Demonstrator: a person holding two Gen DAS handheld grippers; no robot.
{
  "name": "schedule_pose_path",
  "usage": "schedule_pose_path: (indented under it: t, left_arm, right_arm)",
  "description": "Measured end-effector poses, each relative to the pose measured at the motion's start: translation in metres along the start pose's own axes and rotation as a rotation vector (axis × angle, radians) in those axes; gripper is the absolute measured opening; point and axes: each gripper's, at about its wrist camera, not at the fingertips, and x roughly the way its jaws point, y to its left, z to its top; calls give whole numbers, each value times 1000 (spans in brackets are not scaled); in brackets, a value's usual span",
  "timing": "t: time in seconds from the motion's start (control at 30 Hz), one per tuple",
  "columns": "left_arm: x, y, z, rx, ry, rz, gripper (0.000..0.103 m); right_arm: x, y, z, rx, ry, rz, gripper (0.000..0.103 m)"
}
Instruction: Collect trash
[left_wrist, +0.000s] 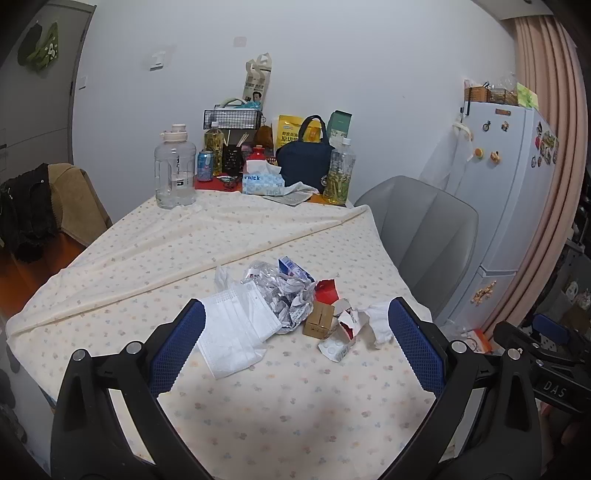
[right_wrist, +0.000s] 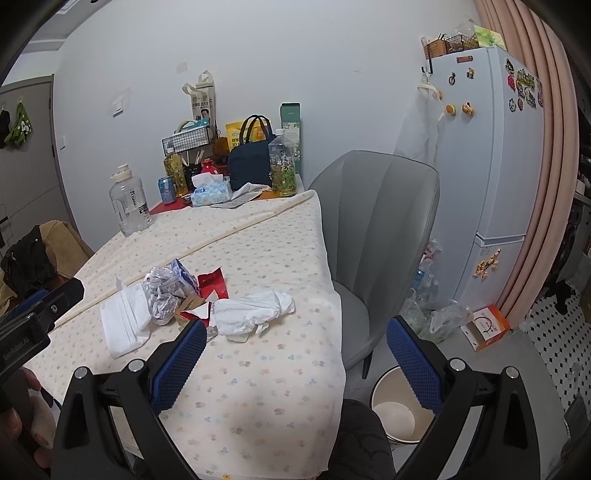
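left hand-held gripper (left_wrist: 295, 332) spread wide, empty | face mask (left_wrist: 236, 332), crumpled paper (left_wrist: 288, 299), small cartons (left_wrist: 319, 321) on tablecloth (left_wrist: 258, 413)

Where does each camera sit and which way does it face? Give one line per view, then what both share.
Left wrist: rides the left gripper, aimed forward over the table at the trash pile, face mask nearest; its own open fingers frame the view, the right gripper at the right edge.
Right wrist: rides the right gripper, aimed over the table's right edge toward the grey chair and the bin on the floor; open fingers show.
Shared: mask, crumpled tissue, chair, fridge.
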Motion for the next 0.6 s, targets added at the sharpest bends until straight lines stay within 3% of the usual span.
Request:
schedule_pose_path:
  t: [0.6]
  left_arm:
    - [28,23,-11,-33,57,21,99]
  right_arm:
    - [25,6,-2,-21,14,71,96]
